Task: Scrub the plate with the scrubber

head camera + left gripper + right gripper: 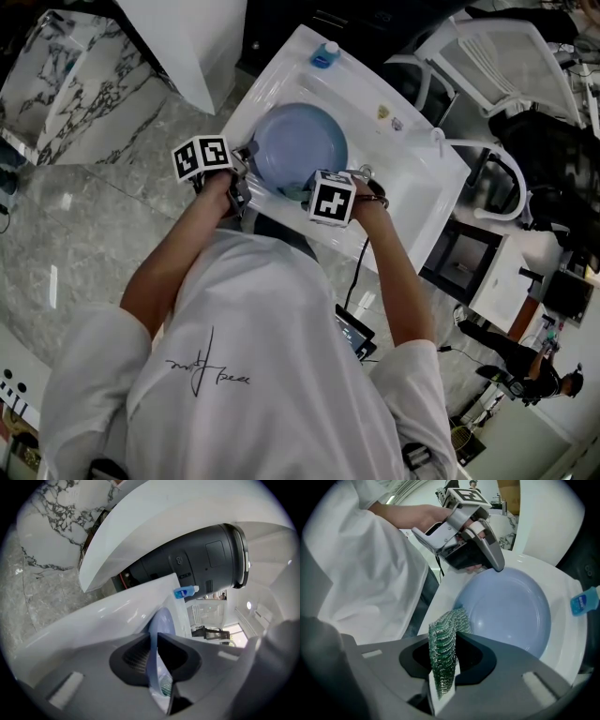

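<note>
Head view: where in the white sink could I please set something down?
Free: the bare white sink floor right of the round light-blue plate, and a narrower strip between plate and small blue bottle. Crowded: the plate's near rim, where the left claw clamps it and the right claw holds the green mesh scrubber.

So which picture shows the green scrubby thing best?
The right gripper view: the scrubber fills the middle, pinched between the right gripper's jaws, its green mesh clear beside the plate. The left gripper view shows only a green sliver behind the plate's edge. The head view mostly hides it under the right gripper.
</note>
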`<state>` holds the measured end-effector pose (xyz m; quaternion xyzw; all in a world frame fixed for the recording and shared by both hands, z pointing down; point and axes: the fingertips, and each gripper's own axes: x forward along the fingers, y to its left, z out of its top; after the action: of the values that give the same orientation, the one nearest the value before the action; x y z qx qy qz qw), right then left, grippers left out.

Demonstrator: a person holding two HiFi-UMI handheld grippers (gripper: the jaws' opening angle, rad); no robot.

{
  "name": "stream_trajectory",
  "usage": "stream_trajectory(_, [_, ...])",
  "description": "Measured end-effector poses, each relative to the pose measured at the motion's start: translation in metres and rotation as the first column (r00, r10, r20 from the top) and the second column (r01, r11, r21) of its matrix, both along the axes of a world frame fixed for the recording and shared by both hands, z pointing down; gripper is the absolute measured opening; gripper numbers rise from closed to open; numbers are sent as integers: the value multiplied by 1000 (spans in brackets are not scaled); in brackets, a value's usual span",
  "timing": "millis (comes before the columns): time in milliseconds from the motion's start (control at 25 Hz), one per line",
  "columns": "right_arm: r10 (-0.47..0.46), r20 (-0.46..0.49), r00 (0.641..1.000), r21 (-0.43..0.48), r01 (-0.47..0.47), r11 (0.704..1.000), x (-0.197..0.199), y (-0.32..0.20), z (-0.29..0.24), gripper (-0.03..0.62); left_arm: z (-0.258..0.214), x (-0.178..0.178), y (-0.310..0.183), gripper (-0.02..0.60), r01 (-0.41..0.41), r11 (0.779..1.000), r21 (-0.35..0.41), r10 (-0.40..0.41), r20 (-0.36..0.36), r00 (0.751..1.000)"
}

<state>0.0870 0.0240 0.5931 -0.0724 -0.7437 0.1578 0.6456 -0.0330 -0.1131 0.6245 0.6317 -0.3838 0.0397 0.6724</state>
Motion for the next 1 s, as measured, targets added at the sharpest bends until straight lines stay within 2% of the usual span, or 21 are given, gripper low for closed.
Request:
stream_trajectory(160, [37,5,999,-14,-37,999,-10,-4,-2,69,0,-1,-1,100,25,1000,-13,-25,-28,999])
stream_trajectory(320, [88,-26,996,42,-87,995,-13,-24,-5,69,-1,0,-2,100,33,999,-9,-33,-32,999])
stream_trajectory(600, [191,31,981,-14,-191,982,-39,-24,-5,69,-1,-1,-1,100,34,999,-3,-34,-26,999])
stream_trajectory(1000, [369,57,928,-125,-360,924,-60,-36,-9,69,-2,0,-1,100,45,999,-9,-45,-32,998])
